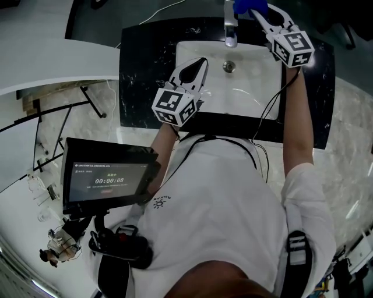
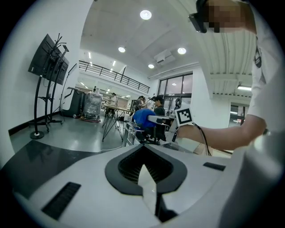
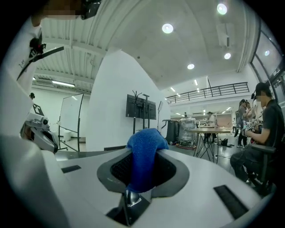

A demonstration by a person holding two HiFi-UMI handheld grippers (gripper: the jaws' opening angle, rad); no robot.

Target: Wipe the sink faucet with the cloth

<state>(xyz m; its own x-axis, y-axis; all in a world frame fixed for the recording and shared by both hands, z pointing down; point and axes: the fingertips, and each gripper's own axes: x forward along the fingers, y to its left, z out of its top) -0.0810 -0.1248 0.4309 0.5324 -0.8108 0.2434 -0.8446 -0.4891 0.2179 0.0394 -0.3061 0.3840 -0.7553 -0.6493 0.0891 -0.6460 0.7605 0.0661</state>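
Black marble counter (image 1: 140, 70) framed the white sink (image 1: 250, 87) at the head view's top, where the right gripper (image 1: 257, 13) held the blue cloth (image 1: 249, 6) beside the faucet (image 1: 231, 26) and the left gripper (image 1: 201, 63) hung over the basin's left edge. In the left gripper view, its jaws met, empty. In the right gripper view, at centre, the jaws pinched the cloth (image 3: 144, 156).

Left claw (image 1: 203, 60) closed, right claw (image 1: 258, 13) clamped.

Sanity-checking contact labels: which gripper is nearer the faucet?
Right. The right gripper, shut on the blue cloth, is close beside the faucet, at its right in the head view. The left gripper, shut and empty, is over the sink's left part, apart from it.
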